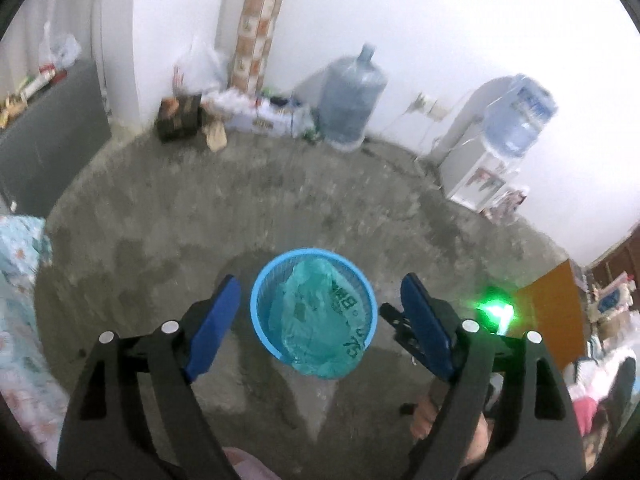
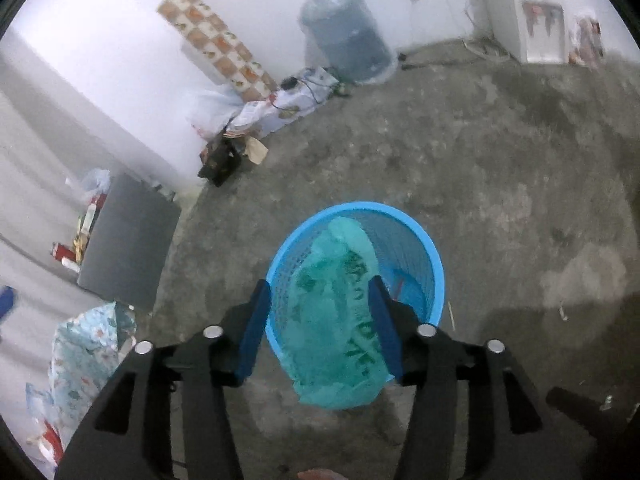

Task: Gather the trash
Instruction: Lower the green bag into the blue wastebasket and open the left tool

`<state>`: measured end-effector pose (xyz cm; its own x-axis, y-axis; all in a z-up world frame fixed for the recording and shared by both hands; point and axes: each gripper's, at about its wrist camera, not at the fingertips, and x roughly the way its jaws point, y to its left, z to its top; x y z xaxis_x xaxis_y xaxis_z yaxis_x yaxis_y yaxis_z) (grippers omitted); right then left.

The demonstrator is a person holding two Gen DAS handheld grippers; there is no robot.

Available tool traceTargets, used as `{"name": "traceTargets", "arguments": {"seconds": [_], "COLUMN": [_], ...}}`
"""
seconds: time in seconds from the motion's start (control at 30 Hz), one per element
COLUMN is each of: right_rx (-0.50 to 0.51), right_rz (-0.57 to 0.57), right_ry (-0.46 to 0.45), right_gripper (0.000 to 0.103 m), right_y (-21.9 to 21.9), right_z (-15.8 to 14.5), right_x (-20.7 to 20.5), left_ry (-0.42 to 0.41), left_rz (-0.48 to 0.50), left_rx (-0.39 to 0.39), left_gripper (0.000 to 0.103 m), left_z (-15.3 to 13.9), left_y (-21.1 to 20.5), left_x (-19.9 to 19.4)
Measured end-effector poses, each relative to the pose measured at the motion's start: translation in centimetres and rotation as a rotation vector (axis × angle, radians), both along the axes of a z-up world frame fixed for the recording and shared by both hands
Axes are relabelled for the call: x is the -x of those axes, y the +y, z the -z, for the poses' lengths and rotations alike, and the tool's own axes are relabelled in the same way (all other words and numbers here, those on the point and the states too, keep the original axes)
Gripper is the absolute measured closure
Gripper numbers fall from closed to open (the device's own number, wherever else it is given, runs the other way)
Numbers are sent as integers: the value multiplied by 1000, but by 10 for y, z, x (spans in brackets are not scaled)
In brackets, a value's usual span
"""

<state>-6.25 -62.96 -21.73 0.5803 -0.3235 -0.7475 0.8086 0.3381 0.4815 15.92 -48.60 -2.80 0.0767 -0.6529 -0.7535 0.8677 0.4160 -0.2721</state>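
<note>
The round blue mesh plastic waste basket (image 1: 314, 304) stands on my rough grey concrete floor (image 1: 280, 200), a teal plastic bag (image 1: 320, 320) draped over its near rim. My left gripper (image 1: 320, 312) is released, jaws wide apart above the basket. My right gripper (image 2: 320, 328) is likewise spread, fingers flanking the bag. A blue water jug (image 2: 344, 32) stands by the white wall (image 1: 440, 40).

Concrete floor (image 2: 480, 152), grey, mottled. On it: blue mesh basket (image 2: 434, 276) holding teal bag (image 2: 332, 320); water jug (image 2: 348, 44); dispenser (image 2: 528, 20); cardboard boxes (image 2: 280, 108).
</note>
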Motion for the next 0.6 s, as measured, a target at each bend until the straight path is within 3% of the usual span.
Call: {"name": "traceTargets", "arguments": {"seconds": [0.17,0.27,0.37,0.47,0.6], "right_rx": [25,-3,-92,-256,-357], "right_rz": [-89,-167,-260,-292,-351], "right_ry": [-3,82,203,395,606], "right_gripper": [50,55,72,79,80], "right_y": [17,16,3,-23,-41], "right_z": [-18,-4,39,119,196], "right_x": [-13,-36,-72,-107,-143], "left_ry": [-2,2,11,-4,-40], "left_rz": [-22,-55,-122,-221,-396], "left_rx": [71,80,125,154,151], "left_gripper": [19,19,19,16,15], "left_z": [-59,-80,-99,-107,-108], "left_y": [80,131,200,264,333], "left_x": [7,2,-7,-18,-32]}}
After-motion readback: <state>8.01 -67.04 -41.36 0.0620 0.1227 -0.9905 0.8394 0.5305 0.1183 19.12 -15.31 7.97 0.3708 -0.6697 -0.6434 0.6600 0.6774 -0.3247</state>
